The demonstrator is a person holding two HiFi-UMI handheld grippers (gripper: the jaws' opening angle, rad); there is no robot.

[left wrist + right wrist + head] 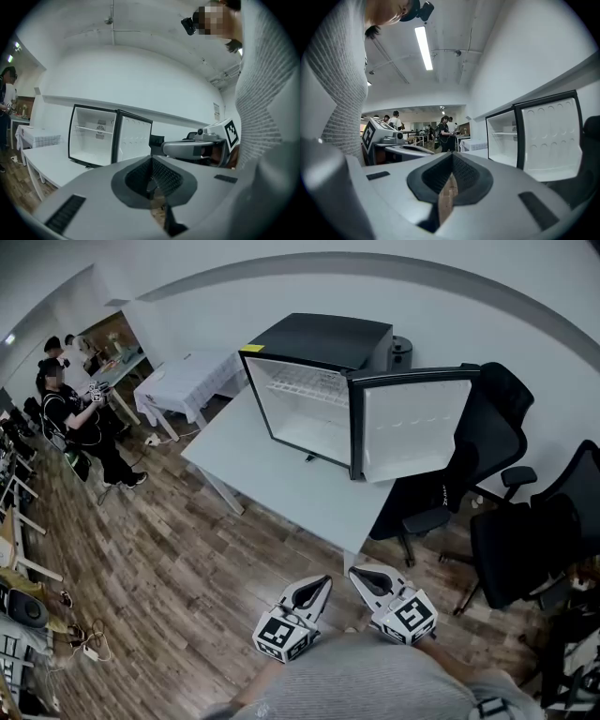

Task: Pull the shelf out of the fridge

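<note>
Fridge (323,338): small, black top, white inside; stands at the far end of the table, front facing us.
Fridge door (412,427): wide open, swung to the right, white inner liner showing.
Shelf (302,384): white wire shelf, in place in the upper part of the fridge; sits level, nothing on it.
Table (272,474): white, bare apart from the fridge.
Left gripper (322,583): jaws closed together, nothing between them; held low near the person's body, over the wood floor (187,568), well apart from fridge and table.
Right gripper (360,574): jaws also closed, nothing held; just beside the left one, tips pointing toward the table.
Office chairs (492,427): two, black, to the right of the table; one right behind the open door.
Second table (192,379): white cloth over it, farther back on the left.
Others in room: a person in dark clothes (80,418) at back left, by more desks.
</note>
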